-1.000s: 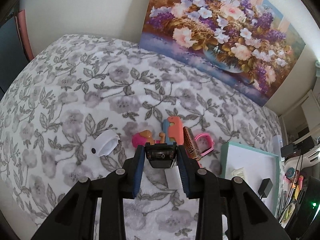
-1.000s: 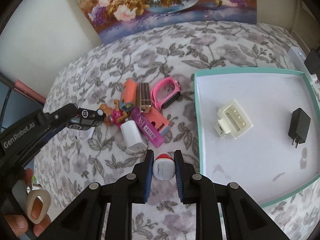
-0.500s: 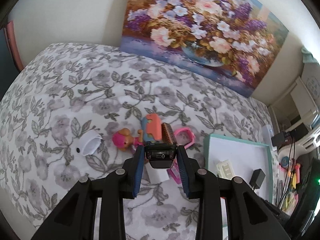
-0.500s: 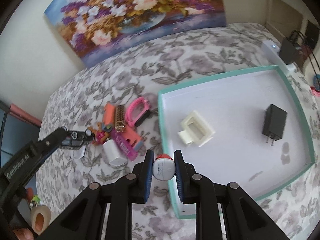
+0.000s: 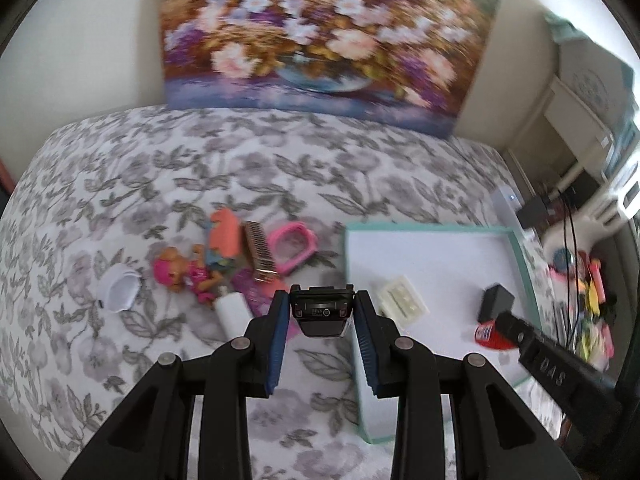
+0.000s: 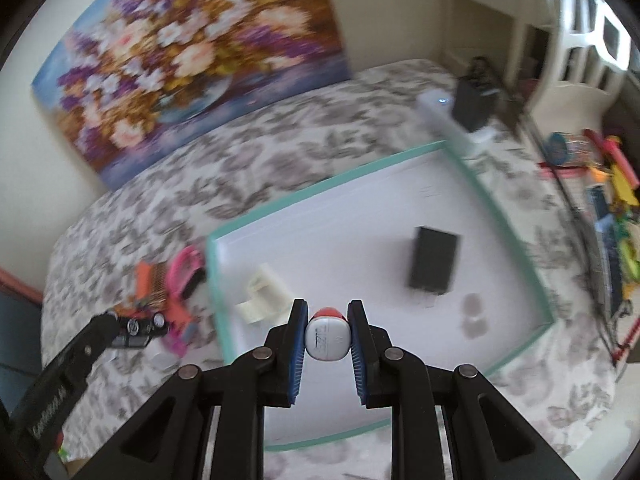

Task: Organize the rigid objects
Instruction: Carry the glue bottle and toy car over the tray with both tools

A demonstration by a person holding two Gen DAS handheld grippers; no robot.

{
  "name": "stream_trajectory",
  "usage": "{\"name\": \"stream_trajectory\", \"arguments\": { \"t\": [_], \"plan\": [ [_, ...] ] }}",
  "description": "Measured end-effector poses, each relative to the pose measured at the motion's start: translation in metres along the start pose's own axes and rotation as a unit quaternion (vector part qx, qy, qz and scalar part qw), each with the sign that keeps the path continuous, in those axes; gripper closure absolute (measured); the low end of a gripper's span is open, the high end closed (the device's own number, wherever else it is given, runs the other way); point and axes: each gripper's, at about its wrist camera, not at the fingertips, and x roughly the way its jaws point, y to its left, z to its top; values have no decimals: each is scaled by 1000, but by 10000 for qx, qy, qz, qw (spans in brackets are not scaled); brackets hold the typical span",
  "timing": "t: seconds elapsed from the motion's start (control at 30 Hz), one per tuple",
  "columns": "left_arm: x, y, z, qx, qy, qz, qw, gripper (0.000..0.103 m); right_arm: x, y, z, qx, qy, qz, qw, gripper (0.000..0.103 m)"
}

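Note:
My left gripper (image 5: 322, 301) is shut on a small black watch-like device (image 5: 322, 314) and hangs over the near left edge of the teal-rimmed white tray (image 5: 351, 264). My right gripper (image 6: 328, 309) is shut on a small white container with a red cap (image 6: 327, 338), above the tray floor (image 6: 360, 240). In the tray lie a cream plastic connector (image 6: 264, 296) and a black charger (image 6: 434, 264). The left wrist view shows the right gripper (image 5: 502, 326) with the red-capped container (image 5: 489, 335) beside the black charger (image 5: 496, 302).
Left of the tray, on the floral cloth (image 5: 200, 160), lie a doll (image 5: 176, 274), an orange toy (image 5: 226, 232), a harmonica (image 5: 260, 252), a pink watch (image 5: 292, 246), a white charger (image 5: 234, 314) and a white cap (image 5: 118, 290). A flower painting (image 5: 320, 32) leans at the back. Clutter (image 6: 608, 184) stands at the right.
Both grippers have carried their objects to the right. The right one went from beside the tray to over it. The left one went from over the pile to the tray's left edge.

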Motion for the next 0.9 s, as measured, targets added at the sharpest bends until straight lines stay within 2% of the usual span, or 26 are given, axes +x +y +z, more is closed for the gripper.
{"name": "stream_trajectory", "arguments": {
  "t": [0.23, 0.4, 0.9],
  "plan": [
    [13, -43, -12, 524, 246, -132, 9982, 69, -3, -27, 2, 251, -127, -336, 9990, 81],
    [22, -63, -22, 788, 406, -188, 9959, 69, 3, -35, 1, 331, -20, -371, 9988, 81],
    [43, -80, -34, 1014, 749, -174, 9919, 69, 13, -40, -2, 338, 163, -461, 9982, 81]
  ]
}}
